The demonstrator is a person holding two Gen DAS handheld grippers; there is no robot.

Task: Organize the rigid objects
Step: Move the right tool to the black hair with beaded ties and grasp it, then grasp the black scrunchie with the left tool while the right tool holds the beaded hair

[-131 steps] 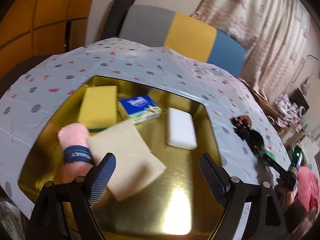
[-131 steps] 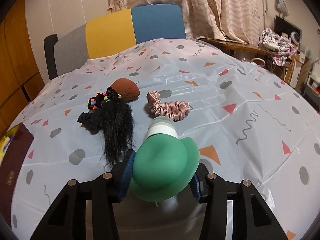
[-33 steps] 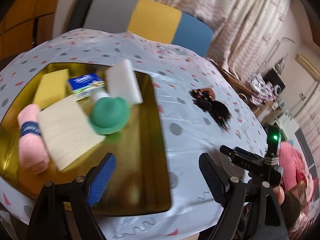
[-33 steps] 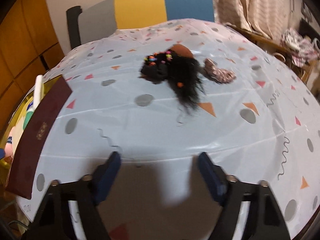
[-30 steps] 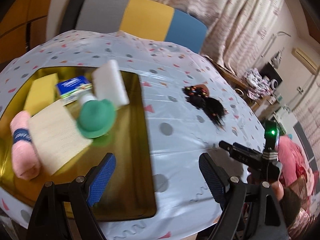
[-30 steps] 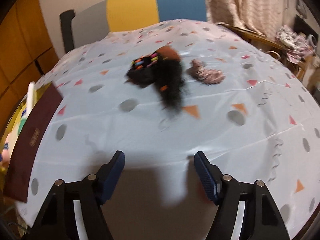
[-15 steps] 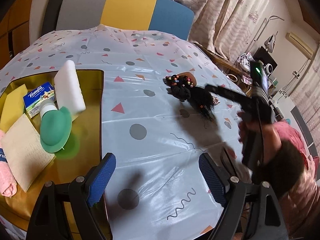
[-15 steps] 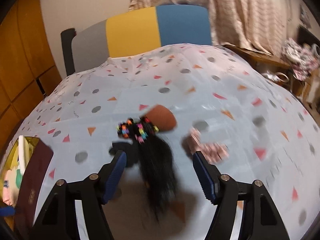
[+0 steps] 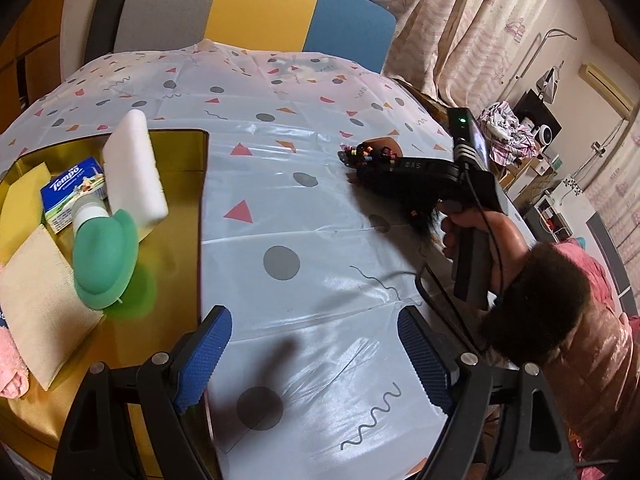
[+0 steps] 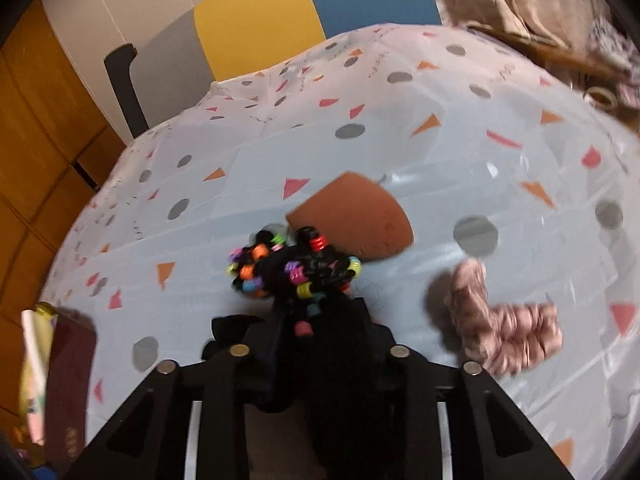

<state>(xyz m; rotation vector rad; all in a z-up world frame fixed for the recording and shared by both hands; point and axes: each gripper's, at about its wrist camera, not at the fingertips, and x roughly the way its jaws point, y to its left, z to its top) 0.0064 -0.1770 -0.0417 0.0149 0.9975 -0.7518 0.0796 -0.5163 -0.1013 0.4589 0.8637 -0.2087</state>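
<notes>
— Where does the sorting stand?

— On my bench point(image 9: 320, 208) the gold tray point(image 9: 168, 264) carries the white block point(image 9: 134, 172), the green-capped bottle point(image 9: 105, 258), the tissue pack point(image 9: 68, 188), a beige cloth point(image 9: 36, 300). Left out, by my reading: the brown wedge point(image 10: 356, 216), the pink scrunchie point(image 10: 508, 332), the beaded hairpiece point(image 10: 304, 276).

— And your grippers?

— My right gripper point(image 10: 320, 344) has just been closing and now pinches the black hair of the hairpiece, beside the wedge. My left gripper point(image 9: 316, 356) hangs wide apart, empty, over the bench near the tray's edge.
</notes>
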